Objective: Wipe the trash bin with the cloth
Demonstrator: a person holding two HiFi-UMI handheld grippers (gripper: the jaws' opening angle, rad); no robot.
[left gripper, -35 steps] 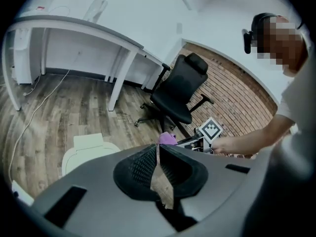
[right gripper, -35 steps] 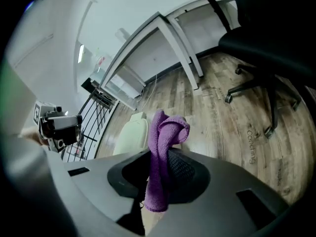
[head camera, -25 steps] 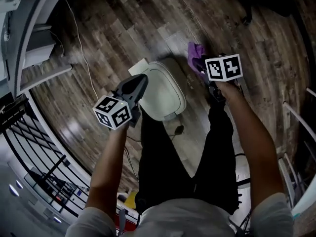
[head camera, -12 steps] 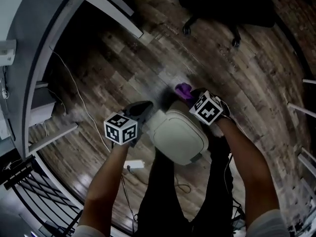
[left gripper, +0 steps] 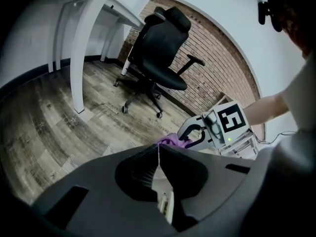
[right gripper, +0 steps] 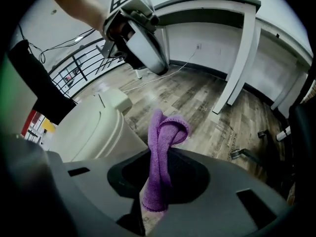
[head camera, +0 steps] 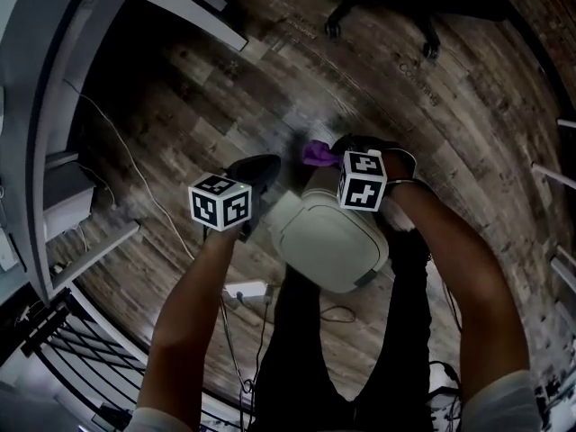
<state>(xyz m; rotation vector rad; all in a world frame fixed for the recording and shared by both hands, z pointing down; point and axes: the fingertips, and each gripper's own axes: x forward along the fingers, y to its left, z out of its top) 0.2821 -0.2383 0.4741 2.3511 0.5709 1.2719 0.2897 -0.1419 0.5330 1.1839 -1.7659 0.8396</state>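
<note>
Only black-and-white square markers are carried by the cubes on the two grippers. A cream bin (head camera: 328, 237) is stood on the plank floor (head camera: 180, 133), just ahead of the person's legs. Its lid is down, so nothing can be seen of what is inside.

The purple cloth (right gripper: 165, 132) is clamped between the jaws of the right gripper (right gripper: 160, 154). A folded loop of it is pushed out past the jaw tips, and the rest is drawn back through the hollow behind them. In the head view the cloth is held at the far edge of the lid; whether it is touching the bin cannot be told.

The jaws of the left gripper (left gripper: 159, 149) are pressed together with nothing caught between them. This gripper is held just beside the bin's far left corner.

A black office chair (left gripper: 158, 58) is seen farther off on the floor. A white desk (right gripper: 212, 4) is seen against the wall.
</note>
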